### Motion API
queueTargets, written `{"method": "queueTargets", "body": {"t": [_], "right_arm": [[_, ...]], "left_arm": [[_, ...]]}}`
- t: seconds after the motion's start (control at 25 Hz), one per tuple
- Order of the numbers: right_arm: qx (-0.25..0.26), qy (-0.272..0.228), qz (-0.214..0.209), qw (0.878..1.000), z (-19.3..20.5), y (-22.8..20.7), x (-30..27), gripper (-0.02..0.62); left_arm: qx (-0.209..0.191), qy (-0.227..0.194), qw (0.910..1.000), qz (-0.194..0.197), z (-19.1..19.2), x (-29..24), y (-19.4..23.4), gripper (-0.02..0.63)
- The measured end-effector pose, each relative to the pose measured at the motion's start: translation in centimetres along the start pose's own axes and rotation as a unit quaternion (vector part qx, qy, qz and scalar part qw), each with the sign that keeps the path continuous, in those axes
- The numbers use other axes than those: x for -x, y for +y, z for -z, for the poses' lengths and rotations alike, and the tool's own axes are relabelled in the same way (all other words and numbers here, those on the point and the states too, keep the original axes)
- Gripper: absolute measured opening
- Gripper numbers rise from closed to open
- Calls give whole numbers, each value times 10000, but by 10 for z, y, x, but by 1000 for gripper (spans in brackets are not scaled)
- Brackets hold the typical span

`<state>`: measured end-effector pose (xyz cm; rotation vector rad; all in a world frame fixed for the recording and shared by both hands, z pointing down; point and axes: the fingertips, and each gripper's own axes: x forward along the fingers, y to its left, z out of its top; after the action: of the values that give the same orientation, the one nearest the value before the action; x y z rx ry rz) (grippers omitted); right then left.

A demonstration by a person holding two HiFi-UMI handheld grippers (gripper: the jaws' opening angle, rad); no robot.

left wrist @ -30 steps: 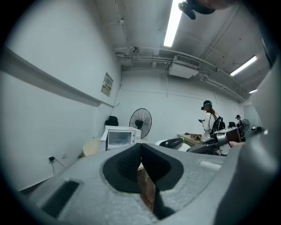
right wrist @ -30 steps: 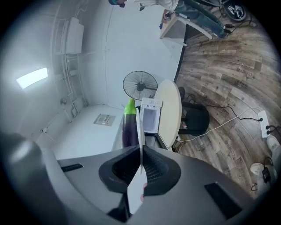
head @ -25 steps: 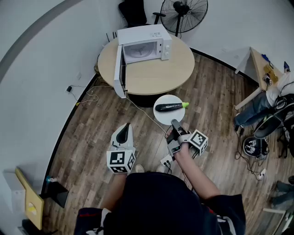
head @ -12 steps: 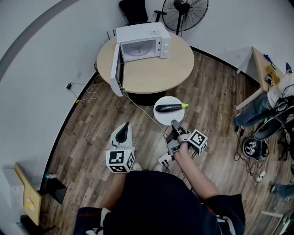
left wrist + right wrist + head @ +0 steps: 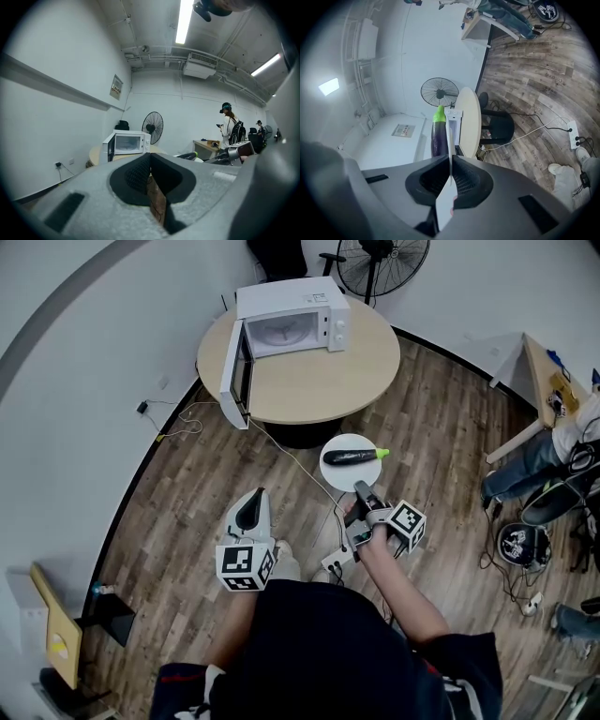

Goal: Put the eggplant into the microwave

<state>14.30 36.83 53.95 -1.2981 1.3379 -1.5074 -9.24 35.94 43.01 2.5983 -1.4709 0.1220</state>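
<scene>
A dark purple eggplant (image 5: pixel 353 457) with a green stem lies on a small white plate (image 5: pixel 339 474). My right gripper (image 5: pixel 360 491) is shut on the plate's near rim and holds it above the wooden floor. In the right gripper view the plate (image 5: pixel 451 140) shows edge-on between the jaws, with the eggplant (image 5: pixel 438 133) on it. The white microwave (image 5: pixel 286 317) stands on the round table (image 5: pixel 319 381) ahead, with its door (image 5: pixel 234 373) swung open to the left. My left gripper (image 5: pixel 251 512) hangs lower left, shut and holding nothing.
A power strip (image 5: pixel 337 561) and its white cable (image 5: pixel 281 451) lie on the floor by my feet. A standing fan (image 5: pixel 382 259) is behind the table. At the right are a desk (image 5: pixel 544 390), a seated person's legs and bags.
The view has shifted slightly toward the table. The right gripper still holds the plate with the eggplant, a touch nearer the table. The left gripper keeps its place.
</scene>
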Motion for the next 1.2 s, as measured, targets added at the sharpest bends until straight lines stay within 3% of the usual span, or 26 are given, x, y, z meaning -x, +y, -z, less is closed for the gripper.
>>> {"method": "queueTargets", "body": {"t": [0.48, 1.2], "right_arm": [[48, 103, 44, 9999, -8, 2, -57, 20], [-17, 81, 94, 9999, -22, 48, -232, 20]], "left_arm": [[32, 55, 10000, 53, -1, -52, 30, 17], [103, 157, 9994, 278, -38, -198, 139, 17]]}}
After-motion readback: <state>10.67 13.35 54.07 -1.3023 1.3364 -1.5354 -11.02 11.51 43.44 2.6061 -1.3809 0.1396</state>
